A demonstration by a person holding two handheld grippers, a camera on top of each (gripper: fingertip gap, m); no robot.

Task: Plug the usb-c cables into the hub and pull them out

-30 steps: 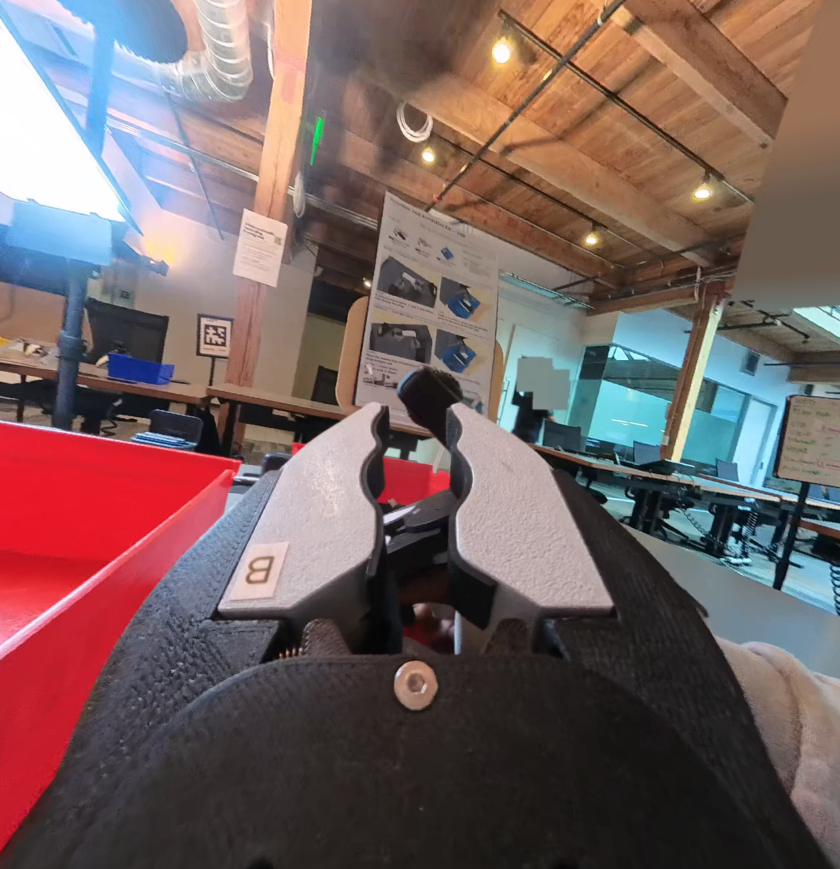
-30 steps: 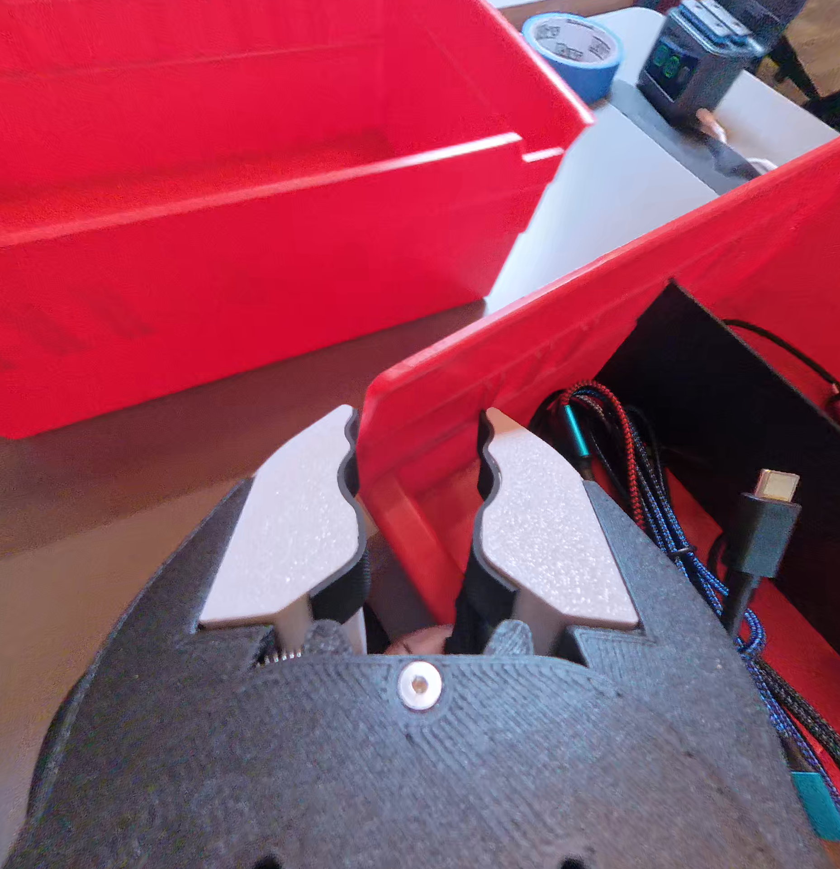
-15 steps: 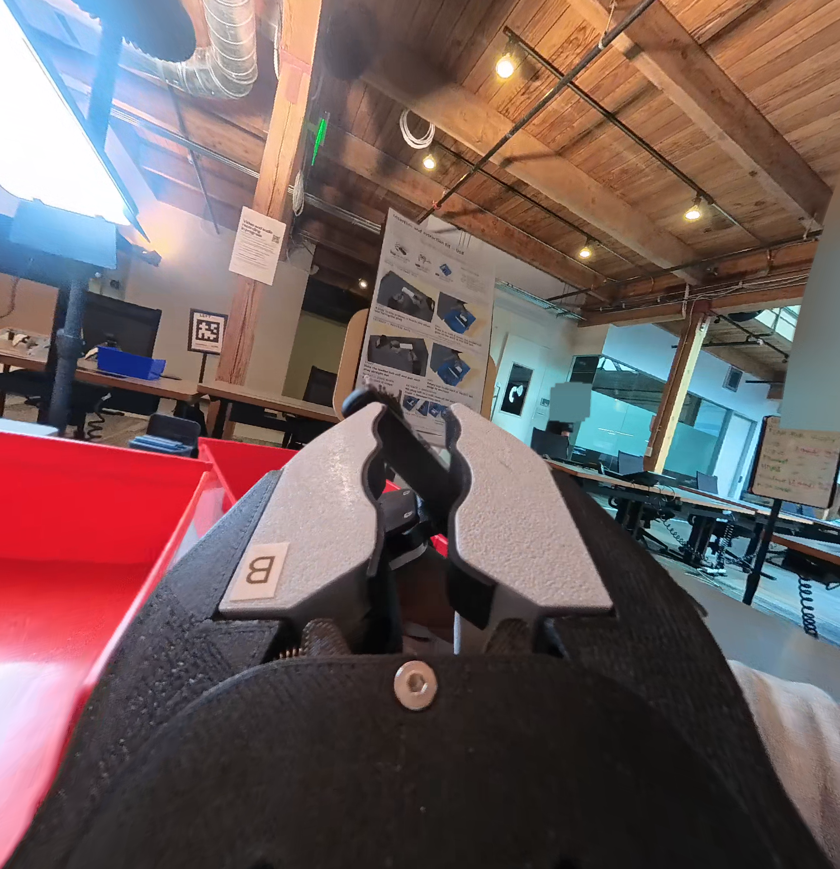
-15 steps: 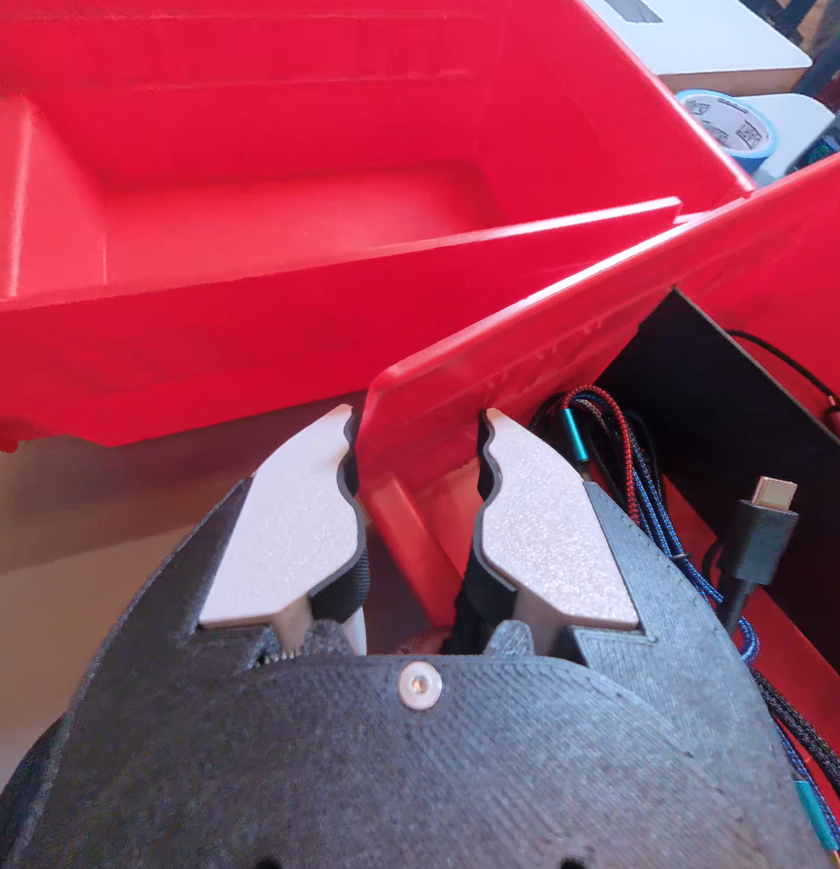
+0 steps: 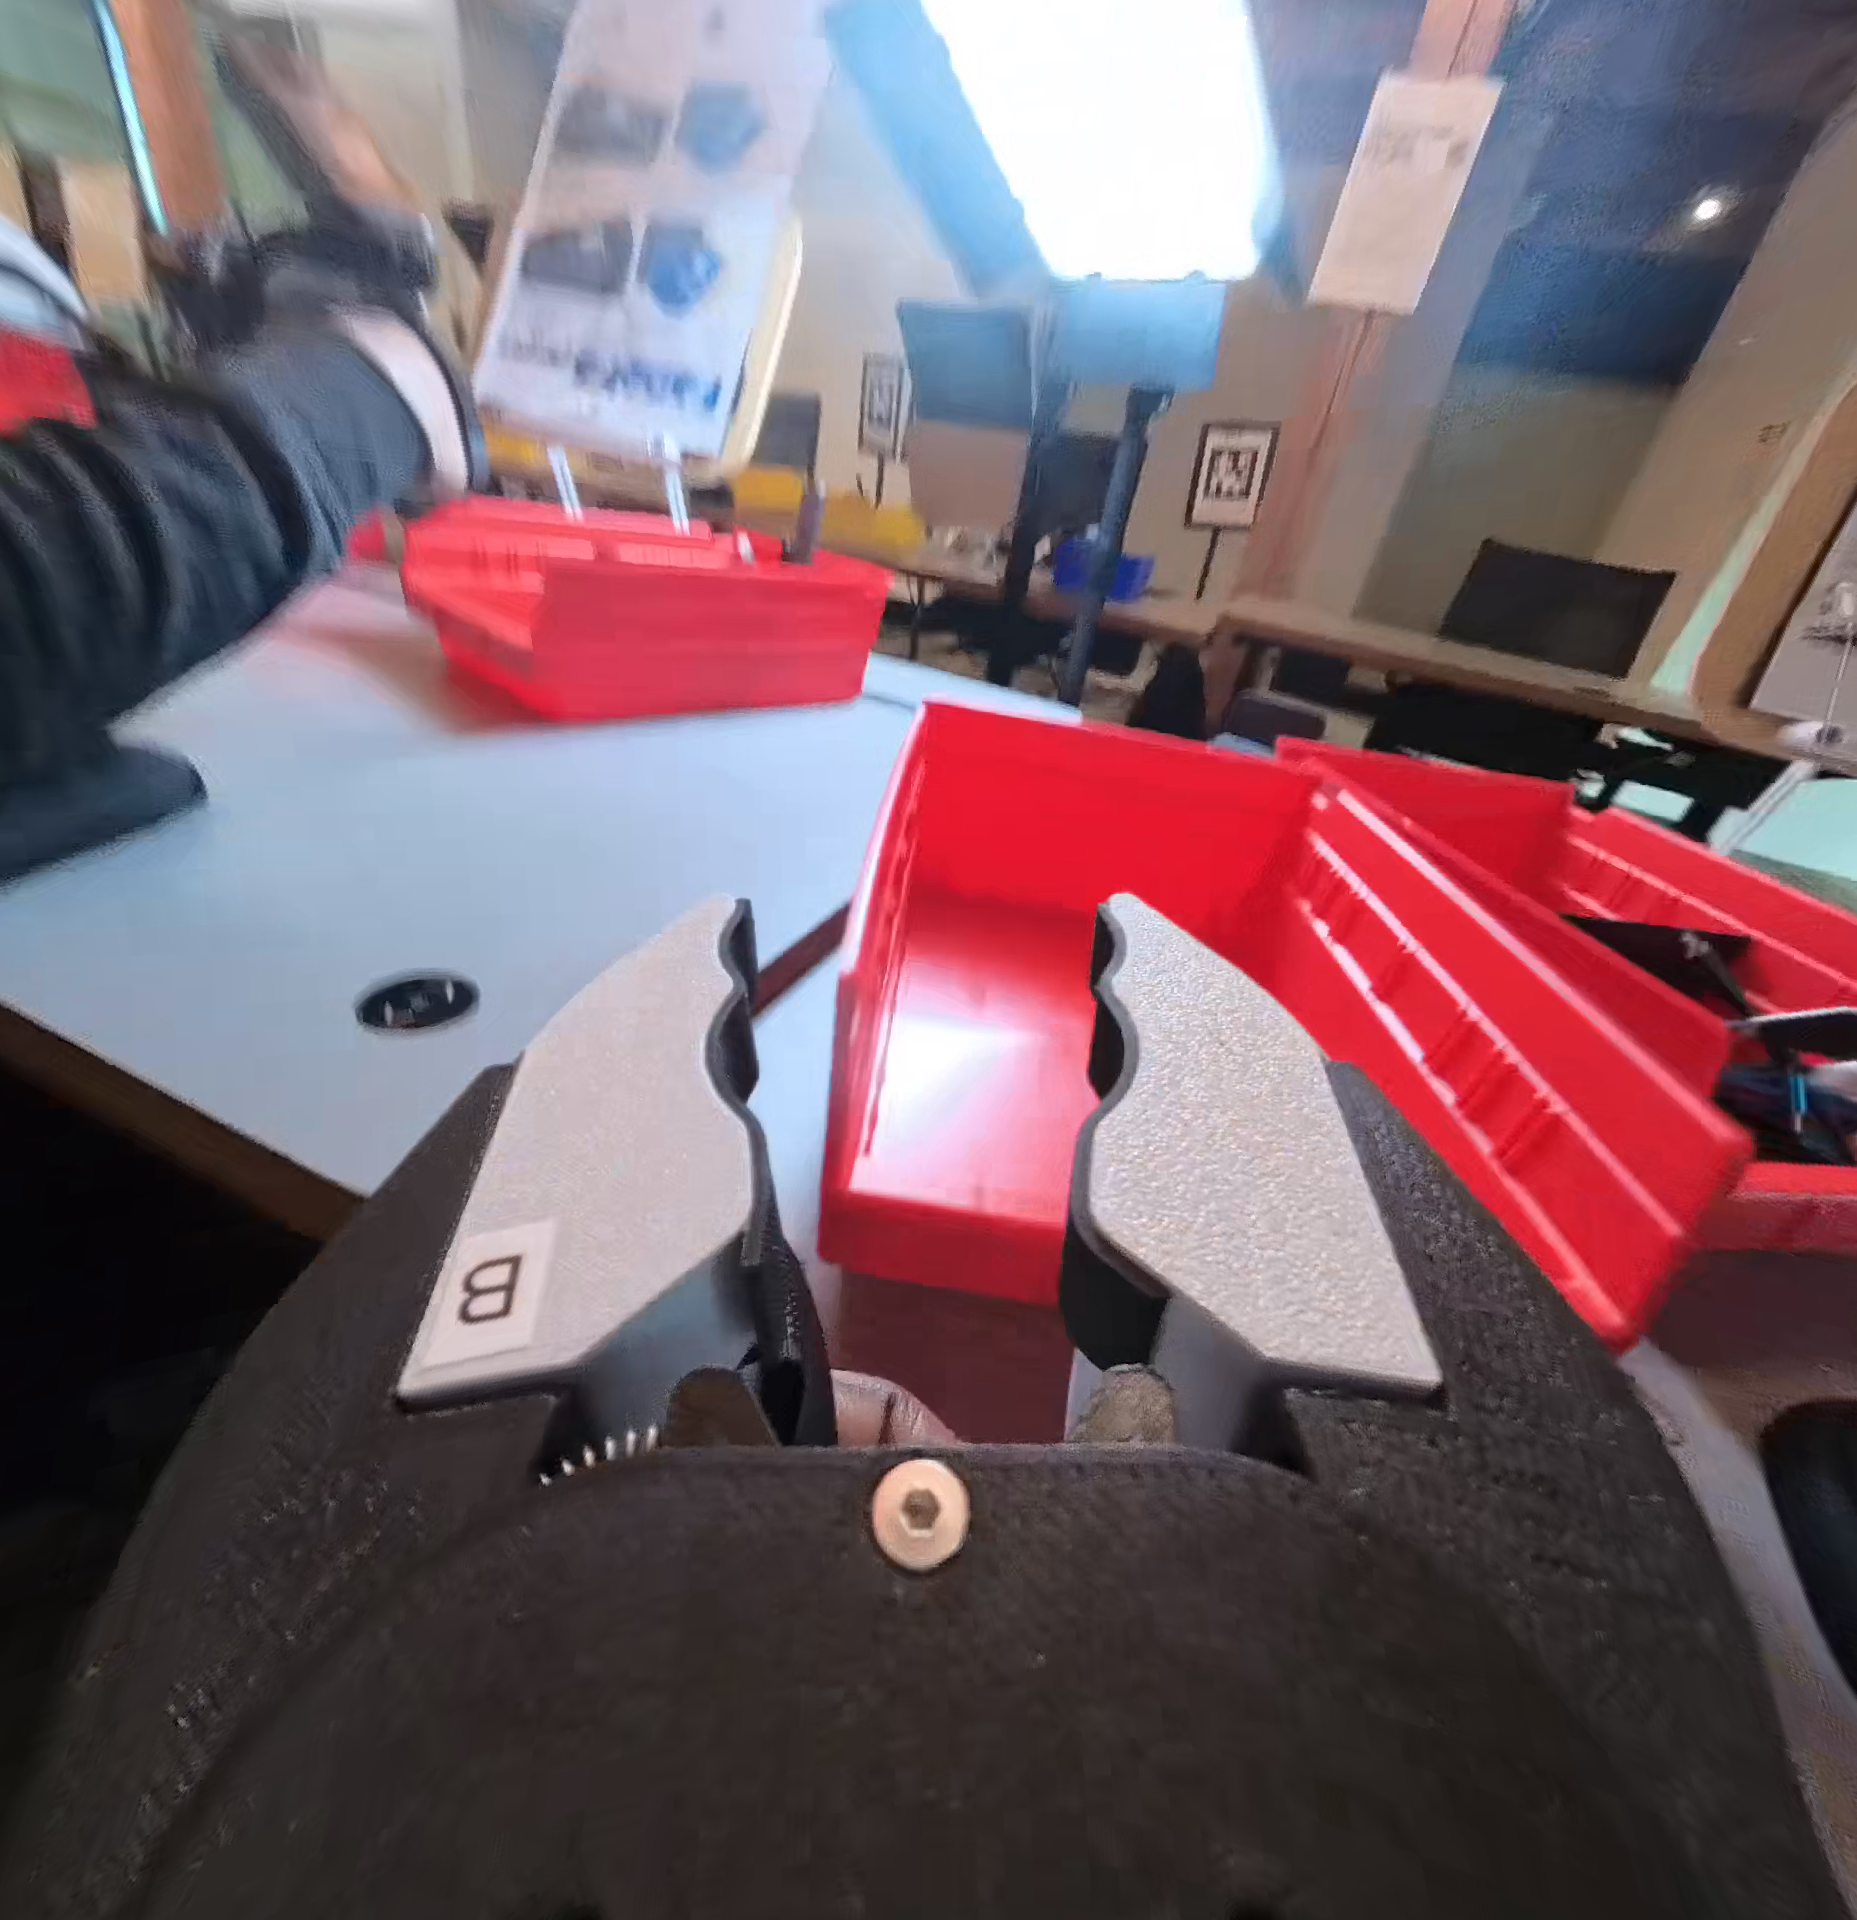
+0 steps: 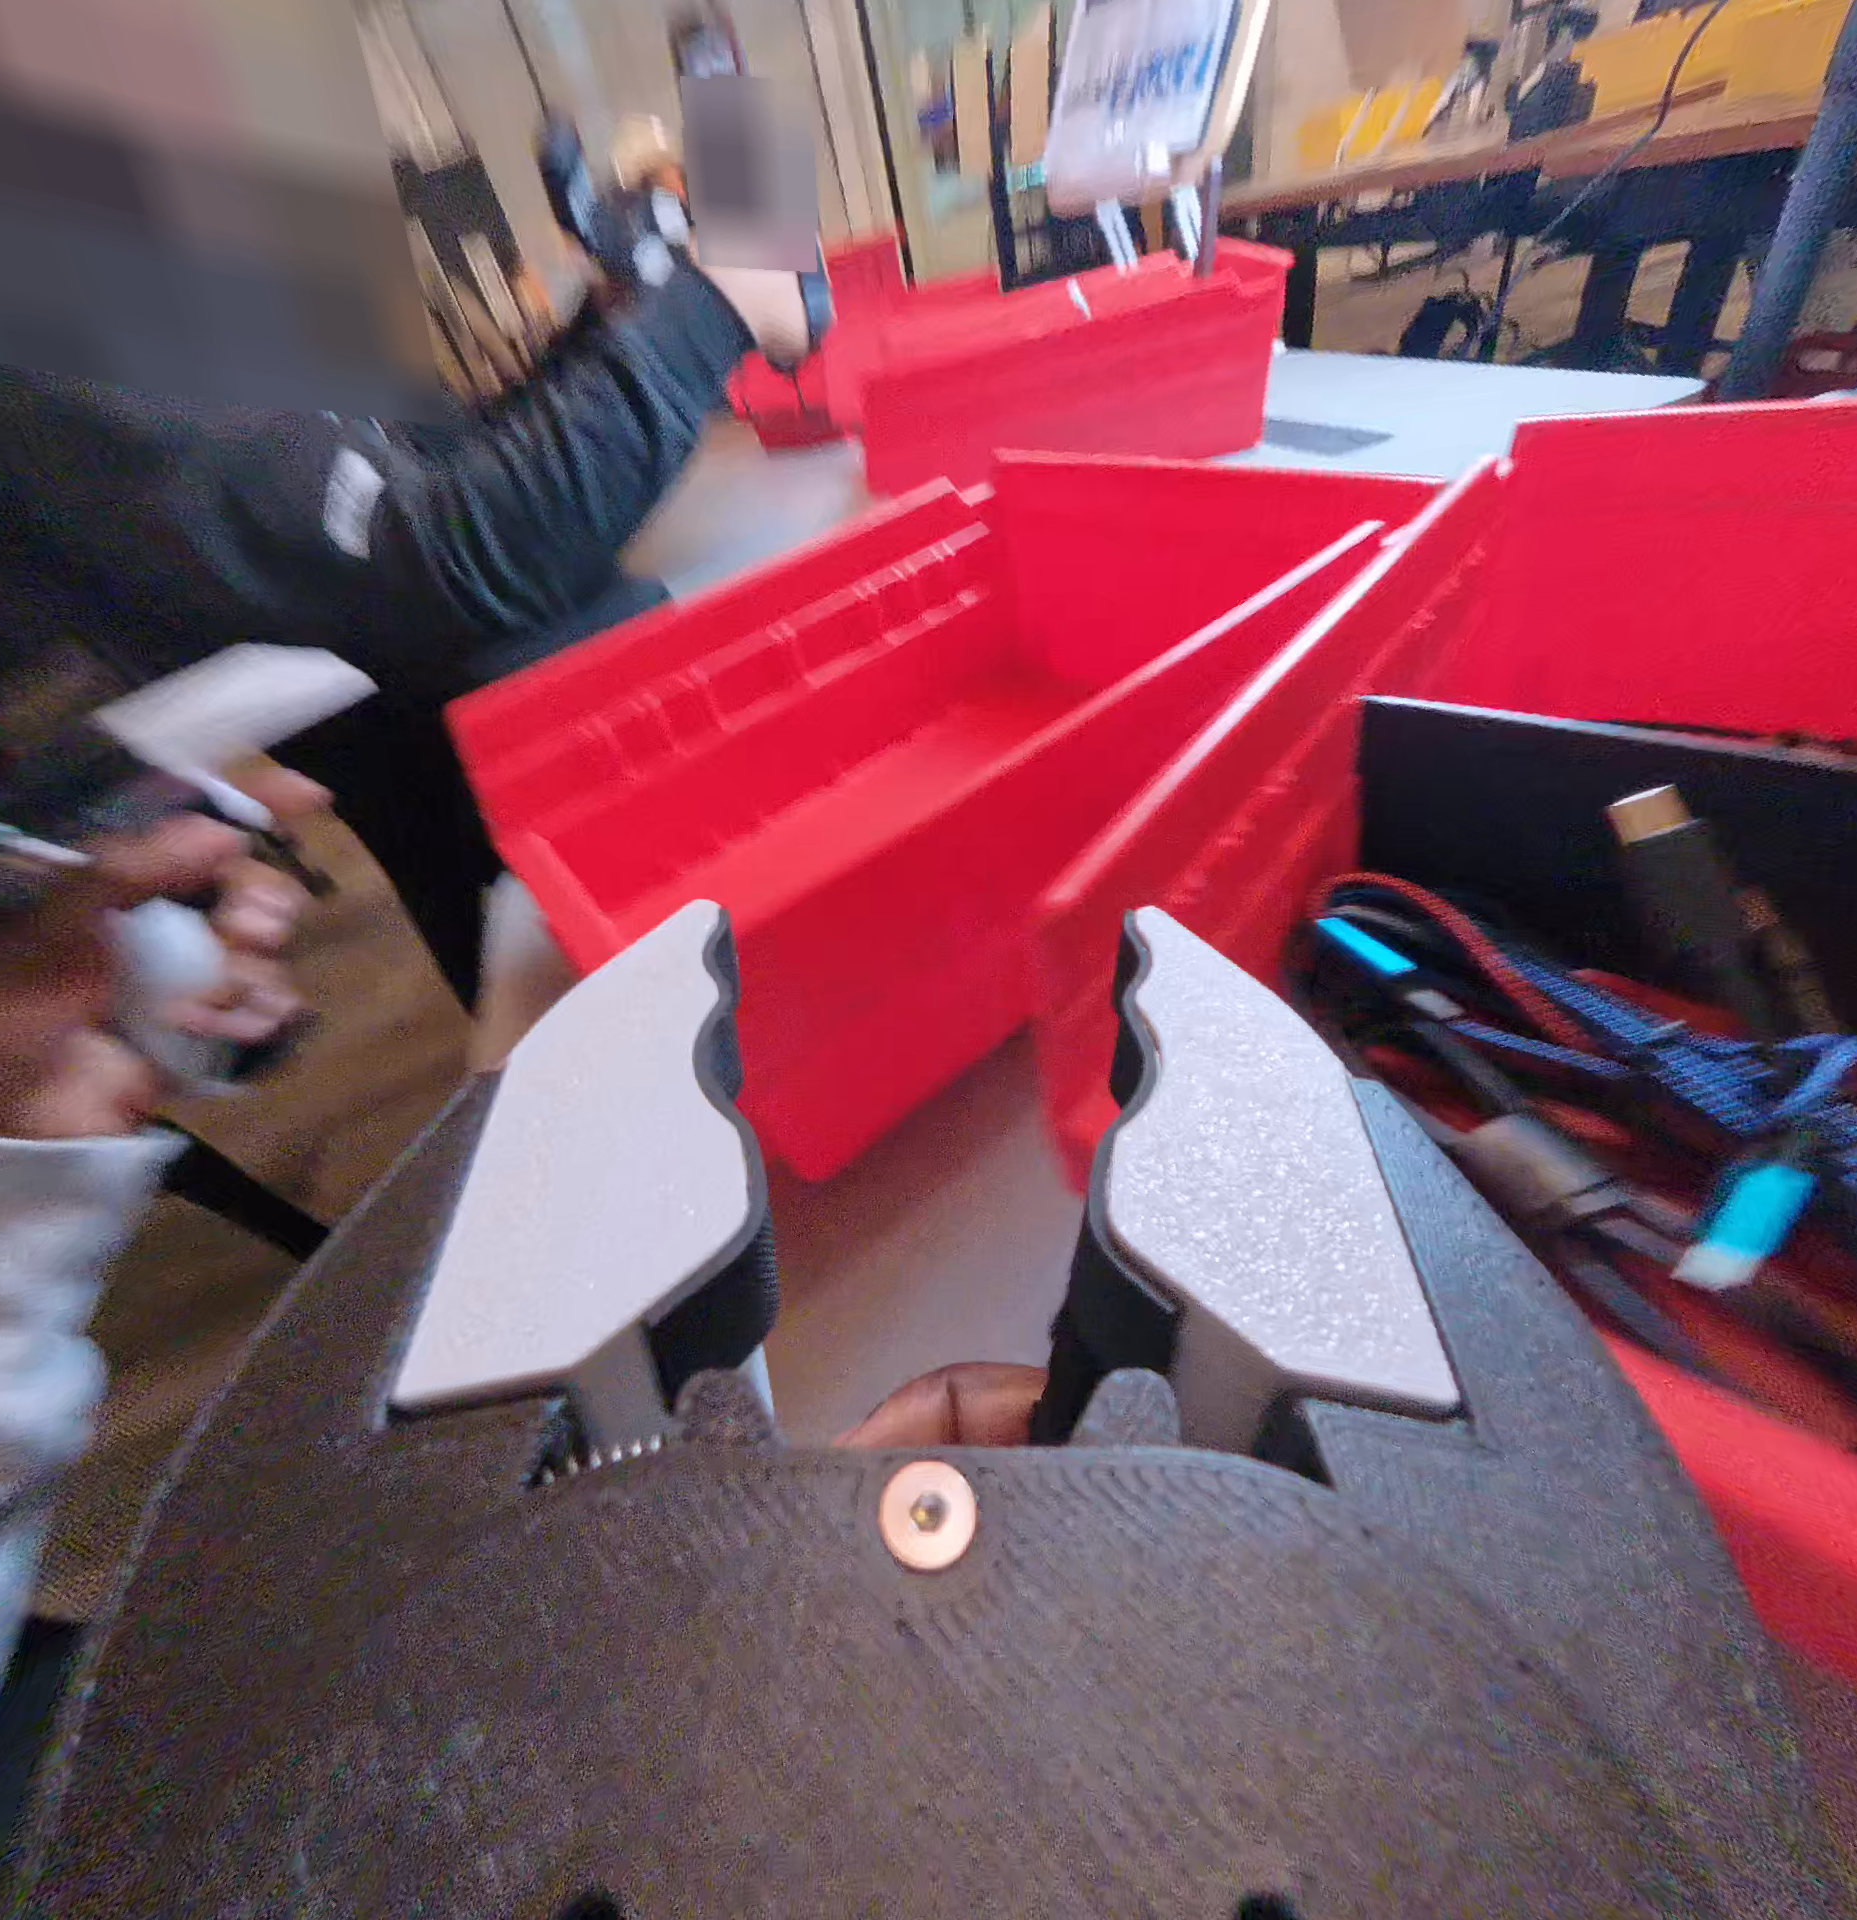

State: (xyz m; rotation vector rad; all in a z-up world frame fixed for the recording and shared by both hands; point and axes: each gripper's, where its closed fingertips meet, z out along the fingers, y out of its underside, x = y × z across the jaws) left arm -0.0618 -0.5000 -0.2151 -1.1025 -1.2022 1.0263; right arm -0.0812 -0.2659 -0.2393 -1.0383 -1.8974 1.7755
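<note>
My left gripper (image 5: 919, 914) is open and empty, low over the table edge and facing an empty red bin (image 5: 1111, 810). My right gripper (image 6: 924, 920) is open and empty, just short of the gap between that empty bin (image 6: 851, 935) and a second red bin (image 6: 1682, 561). The second bin holds a black USB-C cable (image 6: 1682, 883) with its gold plug standing up, blue braided cables (image 6: 1651, 1070) and a cyan-ended connector (image 6: 1745, 1226). These cables show at the far right of the left wrist view (image 5: 1786, 1101). No hub shows in either view.
A black divider (image 6: 1526, 790) stands in the cable bin. A third red bin (image 5: 643, 623) sits farther back on the grey table (image 5: 384, 831), which has a round cable hole (image 5: 415, 1003). A person's dark sleeve (image 6: 436, 520) reaches across at the left.
The left gripper swung down from pointing at the ceiling, opened and no longer holds the black thing. The right gripper let go of the red bin wall, opened and drew back.
</note>
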